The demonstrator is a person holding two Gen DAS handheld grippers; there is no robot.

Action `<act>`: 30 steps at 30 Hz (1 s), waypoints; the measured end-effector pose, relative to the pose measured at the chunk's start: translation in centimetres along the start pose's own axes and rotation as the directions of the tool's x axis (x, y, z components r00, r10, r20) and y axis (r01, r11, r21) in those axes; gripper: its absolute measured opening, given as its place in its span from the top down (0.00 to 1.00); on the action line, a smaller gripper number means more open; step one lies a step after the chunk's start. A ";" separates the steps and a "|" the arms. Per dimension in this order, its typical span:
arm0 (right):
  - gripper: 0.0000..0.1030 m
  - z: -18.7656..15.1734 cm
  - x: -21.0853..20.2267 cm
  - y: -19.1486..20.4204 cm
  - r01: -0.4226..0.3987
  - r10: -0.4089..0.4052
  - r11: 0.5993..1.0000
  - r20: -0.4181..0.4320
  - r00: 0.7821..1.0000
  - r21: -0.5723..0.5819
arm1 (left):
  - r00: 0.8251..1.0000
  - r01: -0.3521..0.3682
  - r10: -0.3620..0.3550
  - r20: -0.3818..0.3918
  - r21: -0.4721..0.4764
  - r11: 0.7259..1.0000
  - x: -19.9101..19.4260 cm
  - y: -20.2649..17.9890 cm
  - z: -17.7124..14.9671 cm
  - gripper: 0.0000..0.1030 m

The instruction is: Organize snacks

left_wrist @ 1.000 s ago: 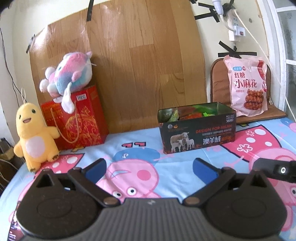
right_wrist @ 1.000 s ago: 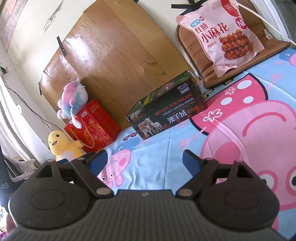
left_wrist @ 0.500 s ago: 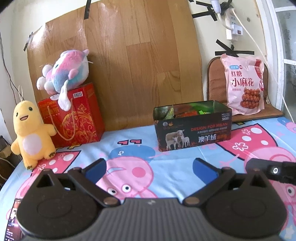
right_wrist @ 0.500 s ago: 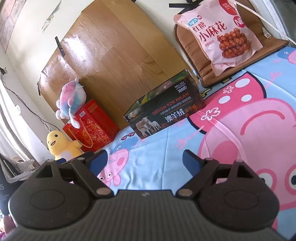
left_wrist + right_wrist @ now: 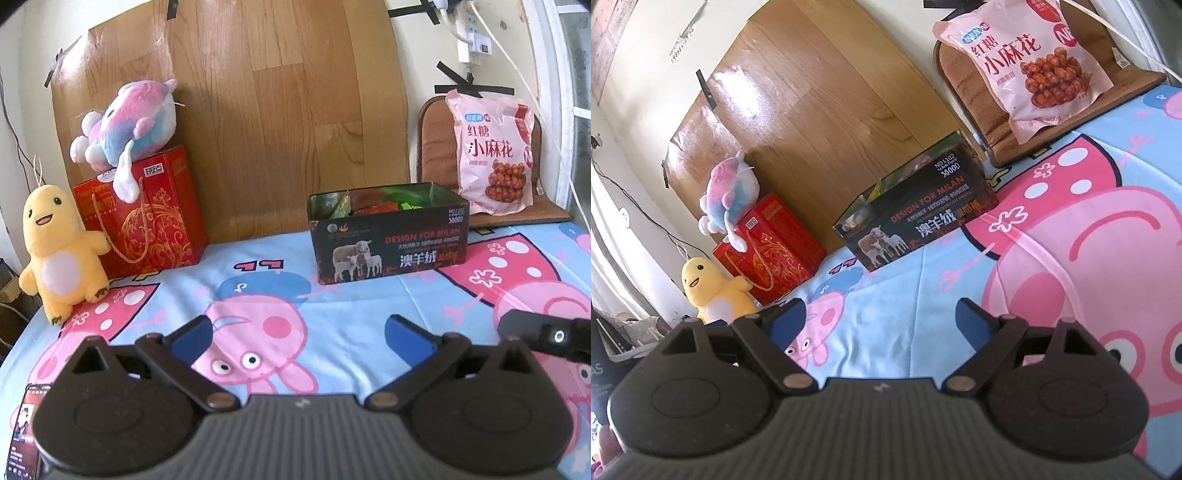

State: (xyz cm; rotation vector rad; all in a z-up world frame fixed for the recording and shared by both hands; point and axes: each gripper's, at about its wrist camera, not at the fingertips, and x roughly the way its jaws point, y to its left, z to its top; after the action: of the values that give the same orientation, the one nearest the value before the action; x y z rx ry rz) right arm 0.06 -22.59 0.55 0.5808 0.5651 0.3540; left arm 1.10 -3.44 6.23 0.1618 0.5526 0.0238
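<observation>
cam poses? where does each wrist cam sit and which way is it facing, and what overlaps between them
Left wrist: sits on the left gripper, low over the bedsheet, level, facing the wood panel and snack box; shows its own open fingers, plus part of the right gripper at the right edge.
Right wrist: sits on the right gripper, rolled, facing the same box from its right; shows its own open fingers.
Shared: box, pink snack bag, red gift box, both plush toys, sheet.

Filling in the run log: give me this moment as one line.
left gripper: open, empty | right gripper: open, empty | snack bag: leaning on brown cushion | black box: open, holds snacks
</observation>
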 end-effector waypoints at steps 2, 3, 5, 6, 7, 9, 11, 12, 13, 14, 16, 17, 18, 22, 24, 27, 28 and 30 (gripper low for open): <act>0.13 0.0 0.0 -0.1 0.002 -0.002 1.000 -0.001 1.000 0.001 | 1.000 -0.002 0.002 -0.005 0.003 1.000 0.1 0.0 0.0 0.00; 0.13 0.0 0.0 -0.1 0.002 -0.002 1.000 0.000 1.000 0.002 | 1.000 -0.004 0.004 -0.009 0.004 1.000 0.2 -0.1 -0.1 0.00; 0.13 0.0 0.0 -0.2 0.004 -0.004 1.000 0.000 1.000 0.003 | 1.000 -0.007 0.007 -0.015 0.008 1.000 0.3 -0.1 -0.1 0.00; 0.13 0.0 0.1 -0.2 0.005 -0.005 1.000 0.000 1.000 0.002 | 1.000 -0.008 0.008 -0.017 0.010 1.000 0.4 -0.1 -0.1 0.00; 0.13 -0.1 0.1 -0.2 0.006 -0.006 1.000 -0.001 1.000 0.003 | 1.000 -0.010 0.010 -0.019 0.012 1.000 0.5 -0.1 -0.2 0.00; 0.13 -0.1 0.1 -0.2 0.007 -0.007 1.000 -0.003 1.000 0.004 | 1.000 -0.014 0.015 -0.021 0.015 1.000 0.6 -0.2 -0.2 0.00; 0.13 -0.1 0.1 -0.3 0.008 -0.008 1.000 -0.004 1.000 0.006 | 1.000 -0.019 0.020 -0.021 0.019 1.000 0.6 -0.2 -0.3 0.00; 0.13 -0.1 0.2 -0.3 0.008 -0.008 1.000 -0.005 1.000 0.007 | 1.000 -0.021 0.022 -0.022 0.022 1.000 0.6 -0.2 -0.3 0.00; 0.13 -0.1 0.2 -0.4 0.009 -0.009 1.000 -0.006 1.000 0.009 | 0.999 -0.023 0.023 -0.022 0.023 0.999 0.7 -0.3 -0.3 0.00; 0.13 -0.1 0.2 -0.4 0.009 -0.009 1.000 -0.007 1.000 0.009 | 0.999 -0.023 0.024 -0.023 0.025 0.999 0.7 -0.3 -0.3 0.00; 0.13 -0.1 0.3 -0.5 0.010 -0.010 1.000 -0.010 1.000 0.009 | 0.999 -0.023 0.024 -0.025 0.027 0.999 0.8 -0.3 -0.3 0.00; 0.13 -0.1 0.3 -0.5 0.010 -0.010 1.000 -0.010 1.000 0.010 | 0.999 -0.023 0.023 -0.026 0.027 0.999 0.8 -0.3 -0.3 0.00; 0.13 -0.1 0.3 -0.5 0.010 -0.010 1.000 -0.011 1.000 0.011 | 0.999 -0.023 0.023 -0.027 0.028 0.999 0.9 -0.3 -0.3 0.00; 0.13 -0.1 0.3 -0.4 0.010 -0.010 1.000 -0.012 1.000 0.010 | 0.999 -0.020 0.021 -0.029 0.034 0.999 0.9 -0.4 -0.4 0.00; 0.13 0.0 0.4 -0.5 0.009 -0.009 1.000 -0.013 1.000 0.010 | 0.999 -0.017 0.018 -0.030 0.037 0.999 0.9 -0.5 -0.4 0.00; 0.13 -0.1 0.4 -0.5 0.011 -0.010 1.000 -0.013 1.000 0.012 | 0.999 -0.013 0.015 -0.030 0.040 0.999 0.9 -0.7 -0.4 0.00; 0.13 0.0 0.4 -0.5 0.011 -0.010 1.000 -0.013 1.000 0.012 | 0.999 -0.013 0.015 -0.031 0.042 0.999 0.9 -0.7 -0.3 0.00; 0.13 0.0 0.4 -0.5 0.011 -0.011 1.000 -0.013 1.000 0.011 | 0.999 -0.013 0.015 -0.031 0.043 0.999 1.0 -0.7 -0.3 0.00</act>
State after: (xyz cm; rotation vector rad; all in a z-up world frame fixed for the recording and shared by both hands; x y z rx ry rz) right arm 0.44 -22.78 0.07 0.5868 0.5827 0.3448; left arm 1.74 -4.05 5.38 0.2075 0.5838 0.0281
